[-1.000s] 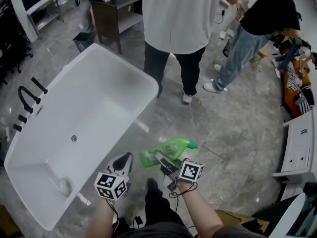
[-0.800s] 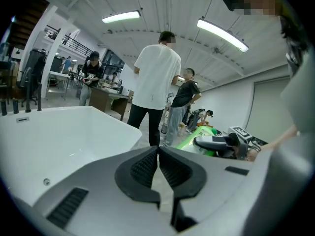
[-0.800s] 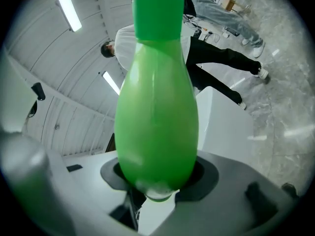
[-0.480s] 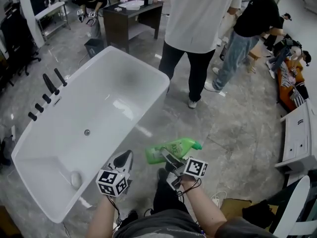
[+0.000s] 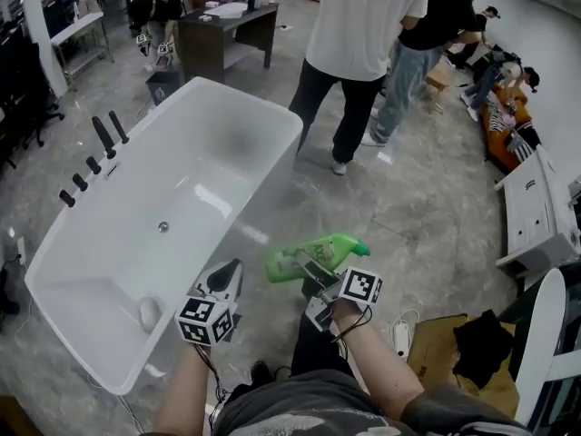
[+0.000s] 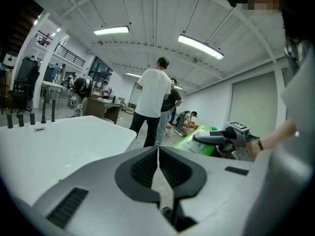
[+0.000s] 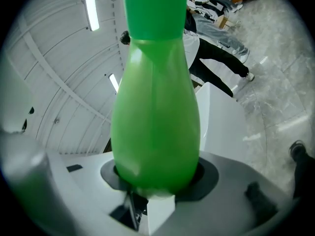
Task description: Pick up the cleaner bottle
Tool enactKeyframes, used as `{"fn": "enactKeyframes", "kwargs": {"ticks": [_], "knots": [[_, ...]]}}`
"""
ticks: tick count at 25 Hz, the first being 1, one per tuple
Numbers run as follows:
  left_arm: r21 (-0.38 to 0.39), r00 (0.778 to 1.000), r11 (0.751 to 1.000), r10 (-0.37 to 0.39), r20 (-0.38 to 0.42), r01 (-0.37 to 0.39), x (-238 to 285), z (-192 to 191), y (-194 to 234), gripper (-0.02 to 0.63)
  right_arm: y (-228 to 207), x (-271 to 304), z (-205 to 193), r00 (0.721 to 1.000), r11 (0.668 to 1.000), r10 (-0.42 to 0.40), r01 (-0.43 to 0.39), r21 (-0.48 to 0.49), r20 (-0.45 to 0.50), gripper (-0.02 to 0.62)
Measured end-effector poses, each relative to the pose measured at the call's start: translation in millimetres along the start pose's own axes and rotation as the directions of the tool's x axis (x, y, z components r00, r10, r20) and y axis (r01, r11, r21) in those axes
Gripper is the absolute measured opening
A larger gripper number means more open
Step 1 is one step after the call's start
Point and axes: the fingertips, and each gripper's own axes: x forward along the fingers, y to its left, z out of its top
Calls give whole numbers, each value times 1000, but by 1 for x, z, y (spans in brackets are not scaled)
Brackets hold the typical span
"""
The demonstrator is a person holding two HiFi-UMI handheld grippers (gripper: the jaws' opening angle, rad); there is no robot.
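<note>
The green cleaner bottle (image 5: 316, 254) lies on its side in the air, cap pointing right, above the grey marble floor beside the tub. My right gripper (image 5: 307, 272) is shut on its body. In the right gripper view the bottle (image 7: 155, 107) fills the middle, with both jaws of my right gripper (image 7: 157, 177) pressed on its lower part. My left gripper (image 5: 225, 284) hovers left of the bottle near the tub's wall, shut with nothing in it. In the left gripper view its pads (image 6: 147, 165) meet, and the bottle (image 6: 198, 142) shows at the right.
A white bathtub (image 5: 247, 104) with black tap fittings (image 5: 95, 151) takes up the left. A person in a white shirt (image 5: 363, 25) and another in jeans (image 5: 407, 71) stand beyond it. A dark desk (image 5: 222, 27) is at the back and a white cabinet (image 5: 536, 218) at the right.
Both grippers have travelled together alongside the tub, and the bottle has stayed in the right one. The standing people and the tub have shifted in the head view.
</note>
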Motion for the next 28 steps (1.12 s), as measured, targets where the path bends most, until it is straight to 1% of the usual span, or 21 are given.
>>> {"fn": "enactKeyframes", "kwargs": {"ticks": [2,6,9,13,18,21,24,28], "knots": [[11,1000,1000,-22,2,22,-19,-3,-6,21,8,-15,-18,999,1000,-5,4,25,32,204],[9,999,999,-46,-13,46,-50,-12,-15,21,19,-45,-47,995,995,-19,10,97,96,204],[-3,998,999,-54,-36,54,-63,-24,-23,21,24,-67,-59,991,991,-22,4,131,134,204],[-7,997,998,-66,-50,66,-69,-34,-49,21,29,-102,-64,986,990,-13,-10,139,165,204],[7,995,996,-83,-58,84,-80,-48,-92,21,38,-141,-72,986,990,29,-51,132,165,204],[-6,996,997,-74,-51,74,-89,-54,-112,21,46,-161,-80,987,990,43,-64,130,155,204],[-17,996,997,-75,-42,74,-101,-60,-141,21,56,-183,-90,988,988,64,-83,129,141,204],[5,997,998,-69,-40,69,-118,-73,-174,21,60,-219,-110,989,987,72,-90,134,128,204]]}}
